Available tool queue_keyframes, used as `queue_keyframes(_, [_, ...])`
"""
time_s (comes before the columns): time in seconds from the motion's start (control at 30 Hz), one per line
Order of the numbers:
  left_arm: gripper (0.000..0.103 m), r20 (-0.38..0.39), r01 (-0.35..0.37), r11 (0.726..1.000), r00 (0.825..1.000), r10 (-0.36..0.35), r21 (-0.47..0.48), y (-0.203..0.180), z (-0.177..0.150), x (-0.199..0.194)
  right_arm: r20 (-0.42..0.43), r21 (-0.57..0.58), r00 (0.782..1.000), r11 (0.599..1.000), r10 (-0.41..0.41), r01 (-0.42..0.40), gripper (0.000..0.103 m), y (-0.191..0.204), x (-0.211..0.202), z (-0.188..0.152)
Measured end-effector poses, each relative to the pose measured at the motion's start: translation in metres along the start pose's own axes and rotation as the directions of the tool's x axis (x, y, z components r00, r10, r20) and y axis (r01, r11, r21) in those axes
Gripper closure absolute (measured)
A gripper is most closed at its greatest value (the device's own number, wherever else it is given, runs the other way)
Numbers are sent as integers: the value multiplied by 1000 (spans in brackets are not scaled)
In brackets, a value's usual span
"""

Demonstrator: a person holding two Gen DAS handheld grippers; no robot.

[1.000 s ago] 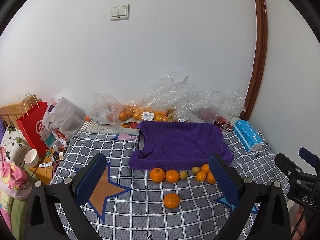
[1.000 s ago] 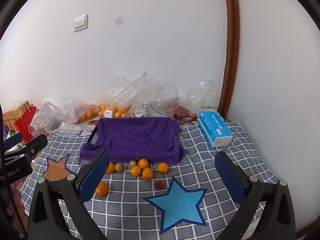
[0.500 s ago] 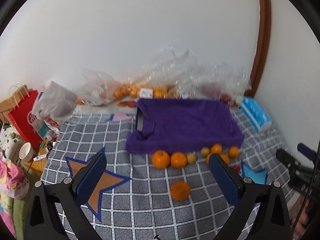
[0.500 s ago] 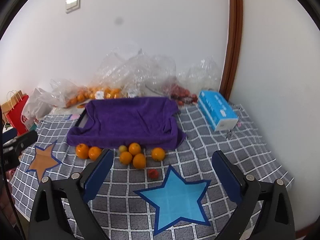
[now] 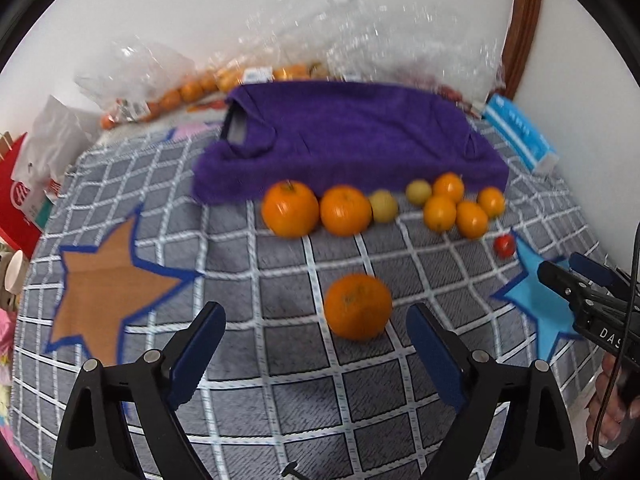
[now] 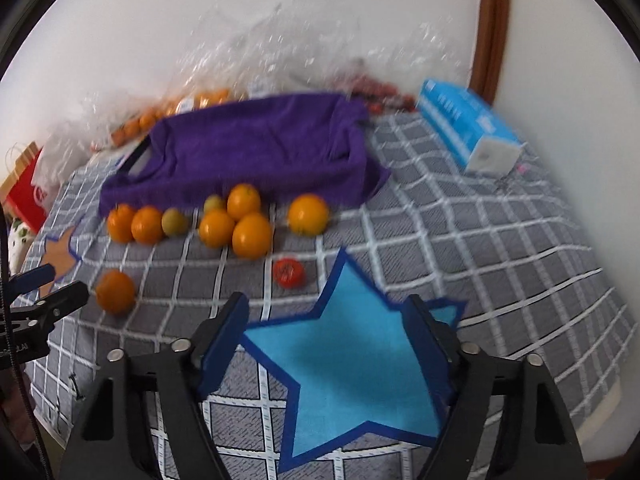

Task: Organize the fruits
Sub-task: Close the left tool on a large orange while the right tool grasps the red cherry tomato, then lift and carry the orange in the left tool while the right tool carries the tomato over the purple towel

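A lone orange (image 5: pixel 357 306) lies on the grey checked cloth just ahead of my left gripper (image 5: pixel 314 320), toward its right finger. The jaws are closing and touch nothing. Along the front edge of the purple towel (image 5: pixel 348 140) sits a row of fruit: two big oranges (image 5: pixel 290 209), two yellow-green fruits (image 5: pixel 383 206) and several small oranges (image 5: pixel 440 212). A small red fruit (image 6: pixel 289 273) lies just beyond my right gripper (image 6: pixel 326 308), which hovers over the blue star (image 6: pixel 352 360). Its jaws are closing too, with only the star patch between them.
An orange star (image 5: pixel 104 280) marks the cloth at the left. Clear plastic bags with more oranges (image 5: pixel 192 88) line the wall behind the towel. A blue tissue box (image 6: pixel 468 128) lies at the back right, a red paper bag (image 5: pixel 16 200) at the far left.
Both grippers have dropped toward the cloth and tipped downward, so the fruit looks larger and nearer. The fingers of each gripper stand closer together than before.
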State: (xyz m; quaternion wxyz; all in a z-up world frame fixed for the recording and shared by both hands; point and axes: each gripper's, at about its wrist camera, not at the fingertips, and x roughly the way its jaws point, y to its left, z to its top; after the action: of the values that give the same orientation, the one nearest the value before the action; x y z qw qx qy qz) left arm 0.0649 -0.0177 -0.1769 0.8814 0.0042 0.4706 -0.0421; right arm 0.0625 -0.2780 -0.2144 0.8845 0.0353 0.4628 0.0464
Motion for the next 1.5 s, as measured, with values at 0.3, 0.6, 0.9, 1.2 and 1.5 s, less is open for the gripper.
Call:
queue_keyframes(0.3, [45, -49, 85, 996, 995, -86, -18, -2, -1, 26, -20, -18, 998, 998, 60, -60, 47, 6, 28, -1])
queue_keyframes(0.6, [63, -37, 124, 992, 992, -124, -12, -3, 4, 31, -20, -41, 997, 996, 75, -75, 70, 10, 47, 8])
queue_keyframes(0.9, [63, -45, 132, 991, 990, -133, -28, 6, 10, 34, 27, -76, 993, 990, 117, -115, 81, 16, 47, 13])
queue_keyframes(1.2, [64, -21, 130, 991, 991, -131, -37, 13, 15, 20, 75, -85, 987, 987, 145, -138, 80, 21, 26, 24])
queue_keyframes(1.5, [64, 47, 126, 991, 991, -124, -43, 20, 37, -7, 169, -90, 972, 984, 165, -151, 80, 26, -14, 50])
